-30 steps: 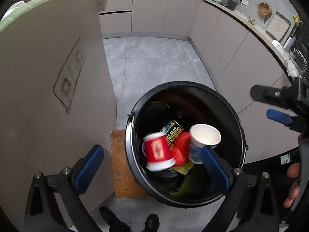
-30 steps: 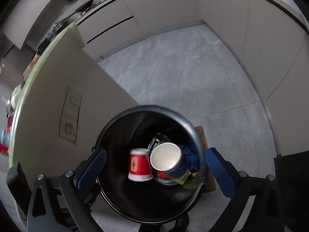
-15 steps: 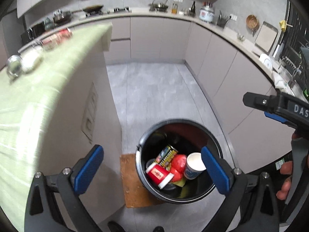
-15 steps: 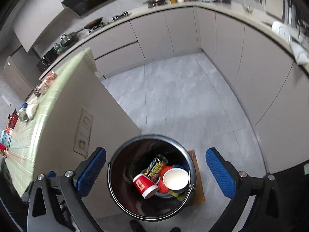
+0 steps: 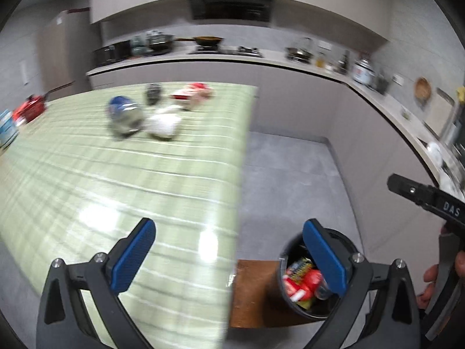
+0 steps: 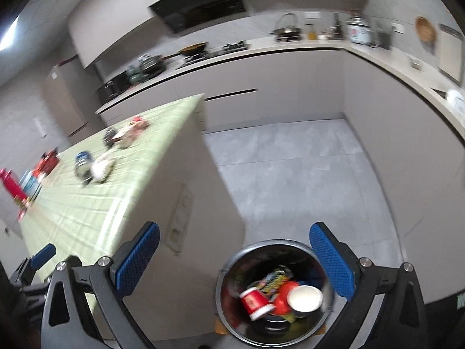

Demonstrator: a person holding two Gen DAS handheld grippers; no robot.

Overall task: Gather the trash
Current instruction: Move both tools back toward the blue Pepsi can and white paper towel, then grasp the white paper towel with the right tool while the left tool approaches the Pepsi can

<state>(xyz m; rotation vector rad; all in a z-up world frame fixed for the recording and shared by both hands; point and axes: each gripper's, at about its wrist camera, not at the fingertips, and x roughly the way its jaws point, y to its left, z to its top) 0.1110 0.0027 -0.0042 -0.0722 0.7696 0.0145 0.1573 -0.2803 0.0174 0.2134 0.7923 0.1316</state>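
both views motion-blurred. left gripper (image 5: 229, 257) has its jaws spread wide, nothing between the blue pads; it hangs above the near edge of the desk (image 5: 87, 180), which carries a green striped cover. right gripper (image 6: 235, 258) is likewise wide apart and empty, positioned over the floor beside the desk's end panel and above the bin.

trash bin (image 6: 229, 267): round, dark, standing on the grey tiled floor just beside the desk end, with a brown wooden board (image 5: 252, 290) under it. contents seen from the right wrist view: red paper cup (image 6: 255, 302) lying on its side, white-lined paper cup (image 6: 305, 298) with its mouth up, a round red item (image 6: 283, 298) between them, and a yellow-and-dark printed can (image 6: 274, 280) behind. in the left wrist view the bin is partly hidden by the gripper's right finger.

trash on the desk, far end, blurred: blue-and-silver can (image 5: 125, 115) on its side, crumpled white item (image 5: 164, 122) touching or just beside it, small dark object (image 5: 153, 93) behind, red-and-white packet (image 5: 191, 94) near the far corner. more red and blue items (image 5: 29, 107) at the desk's left edge; identity cannot be told.

a hand (image 5: 433, 282) holding the right gripper's handle shows at the right border of the left wrist view.
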